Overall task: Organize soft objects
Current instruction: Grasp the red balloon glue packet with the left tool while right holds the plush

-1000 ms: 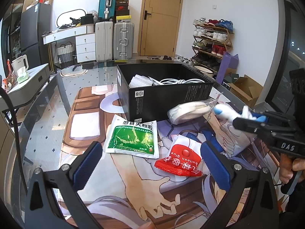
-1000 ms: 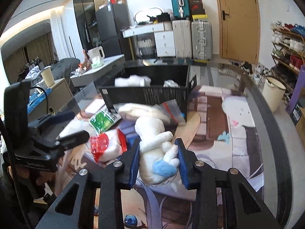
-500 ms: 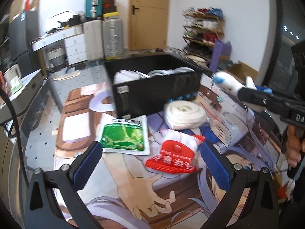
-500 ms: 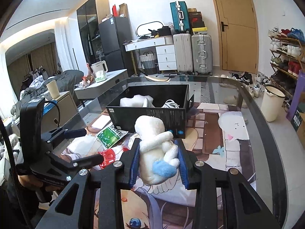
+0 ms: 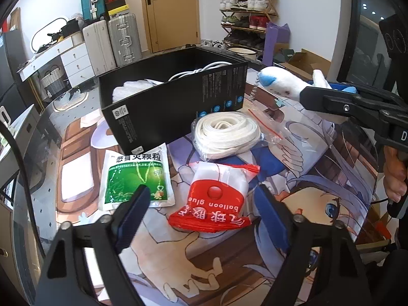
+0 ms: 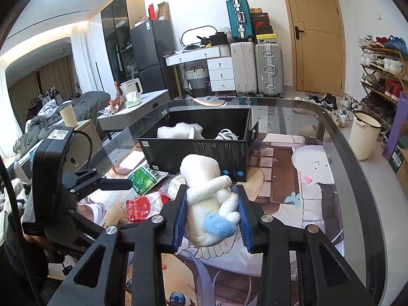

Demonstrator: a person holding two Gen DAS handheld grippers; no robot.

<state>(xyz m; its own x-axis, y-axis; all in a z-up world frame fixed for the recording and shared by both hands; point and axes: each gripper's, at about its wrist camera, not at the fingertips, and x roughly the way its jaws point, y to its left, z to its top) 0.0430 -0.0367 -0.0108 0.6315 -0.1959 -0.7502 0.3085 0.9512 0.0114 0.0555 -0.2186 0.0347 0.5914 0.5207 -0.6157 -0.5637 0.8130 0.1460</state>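
**Plush toy held above the desk, risk of a miss at the box**

Plush toy point(image 6: 209, 199) is clamped between the two blue pads of the right gripper point(image 6: 213, 219), off the desk point(image 6: 357, 204), with its head pointing forward past the fingertips. The black box point(image 6: 196, 150) stands ahead of this gripper and a little to its left, and already holds white soft things and a coiled cable.

What may go wrong: the grip is on the lower body only, so the long head part can swing or catch the near wall of the box if the gripper comes in too low. If it is let go too early, the toy would fall in front of the box, onto the bagged white strap point(image 5: 227, 134). The soft body may also slip out of the pads.

The right gripper is held nearly level. The left gripper point(image 5: 204, 219) is spread wide and grasps nothing; it hovers low over the desk, the red balloon glue pack point(image 5: 216, 199) between its fingers and the green sachet point(image 5: 137, 178) just ahead of its left finger.
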